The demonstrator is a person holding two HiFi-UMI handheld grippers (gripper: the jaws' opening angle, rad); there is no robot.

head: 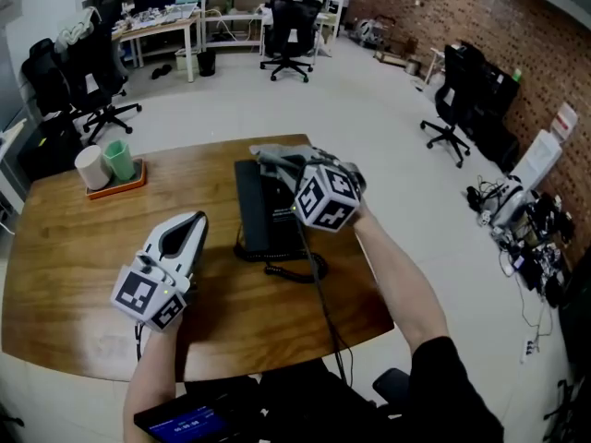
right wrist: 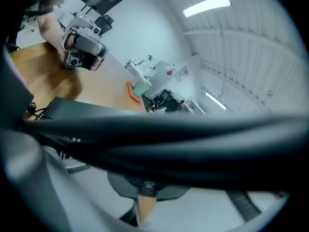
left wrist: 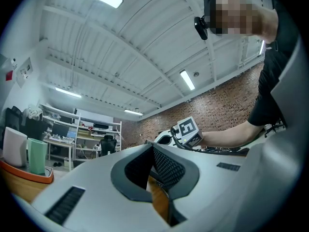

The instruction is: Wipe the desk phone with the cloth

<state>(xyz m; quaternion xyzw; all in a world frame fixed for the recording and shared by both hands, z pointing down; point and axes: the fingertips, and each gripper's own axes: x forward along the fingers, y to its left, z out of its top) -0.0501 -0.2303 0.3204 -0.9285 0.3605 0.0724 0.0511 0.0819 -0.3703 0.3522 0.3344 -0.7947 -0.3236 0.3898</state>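
A black desk phone (head: 263, 210) lies in the middle of the wooden table (head: 74, 266). A grey cloth (head: 277, 158) is bunched on its far end. My right gripper (head: 292, 167) reaches over the phone, pointing left, with the cloth at its jaw end. In the right gripper view the fingers meet, shut (right wrist: 145, 190), a dark blurred band crosses just above them, and the phone (right wrist: 72, 110) lies beyond. My left gripper (head: 192, 221) rests on the table left of the phone, shut and empty (left wrist: 153, 151).
An orange tray (head: 115, 185) with a white cup (head: 92, 167) and a green cup (head: 118, 160) stands at the table's far left. The phone's cord (head: 295, 268) loops on the near side. Office chairs (head: 288, 26) stand on the floor beyond.
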